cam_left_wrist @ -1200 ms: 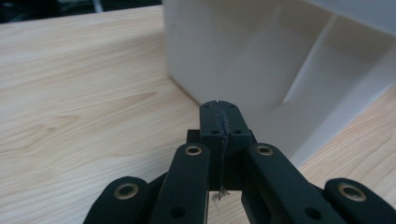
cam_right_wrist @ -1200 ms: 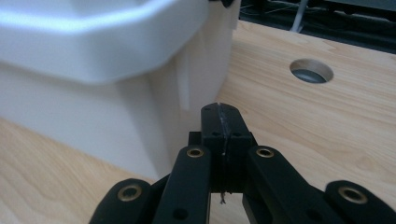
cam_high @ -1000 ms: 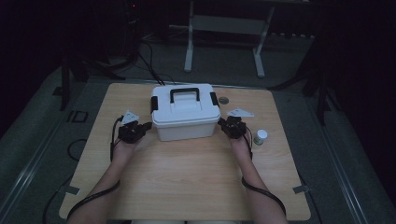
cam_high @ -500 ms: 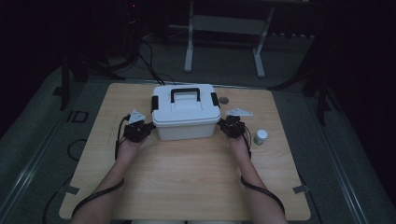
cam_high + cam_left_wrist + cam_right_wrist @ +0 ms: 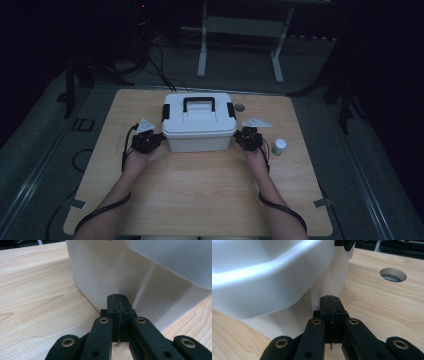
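White plastic lidded box with black handle (image 5: 199,122) sat on light wooden table (image 5: 200,200); left gripper (image 5: 152,141) and right gripper (image 5: 243,136) pressed against its ends, jaws fully closed, gripping nothing

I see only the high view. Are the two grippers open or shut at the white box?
Observer: The left gripper is shut, with nothing between its jaws; its tip is at the wall of the white box.
Operator: And the right one?
Observer: The right gripper is also shut and empty, under the overhanging lid rim.
Operator: Does it press the wall?
Observer: I cannot tell; the tip is very near it.
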Motion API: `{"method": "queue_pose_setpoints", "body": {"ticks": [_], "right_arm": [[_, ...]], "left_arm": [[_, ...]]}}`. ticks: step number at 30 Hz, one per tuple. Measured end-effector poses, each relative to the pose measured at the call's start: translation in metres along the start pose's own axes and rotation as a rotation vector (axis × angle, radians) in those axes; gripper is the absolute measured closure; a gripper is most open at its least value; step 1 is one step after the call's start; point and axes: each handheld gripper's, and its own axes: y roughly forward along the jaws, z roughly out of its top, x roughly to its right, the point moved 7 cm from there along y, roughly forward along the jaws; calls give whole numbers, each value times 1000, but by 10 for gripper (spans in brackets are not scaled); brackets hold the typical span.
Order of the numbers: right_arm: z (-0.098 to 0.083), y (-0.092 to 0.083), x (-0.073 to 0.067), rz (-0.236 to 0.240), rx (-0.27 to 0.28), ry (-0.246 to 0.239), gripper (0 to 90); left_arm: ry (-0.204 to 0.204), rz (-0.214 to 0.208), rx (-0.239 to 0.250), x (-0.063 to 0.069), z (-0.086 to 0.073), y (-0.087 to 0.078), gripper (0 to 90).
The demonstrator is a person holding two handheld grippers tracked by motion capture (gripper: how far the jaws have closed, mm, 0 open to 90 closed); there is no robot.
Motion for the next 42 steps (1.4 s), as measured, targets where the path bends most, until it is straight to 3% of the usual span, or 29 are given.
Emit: {"method": "queue_pose_setpoints", "body": {"ticks": [12, 19, 30, 38, 42], "right_arm": [[-16, -25, -17, 32, -10, -14, 900], [-29, -44, -25, 50, -11, -8, 900], [-45, -68, -27, 64, -2, 10, 900], [-50, -76, -28, 69, -1, -12, 900], [-52, -78, -26, 74, 7, -8, 900]], "left_arm": [[1, -26, -3, 10, -8, -11, 896], [41, -40, -28, 22, -12, -19, 896], [62, -90, -35, 41, -20, -26, 896], [61, -125, -39, 53, -27, -36, 896], [101, -120, -40, 57, -29, -39, 895]]}}
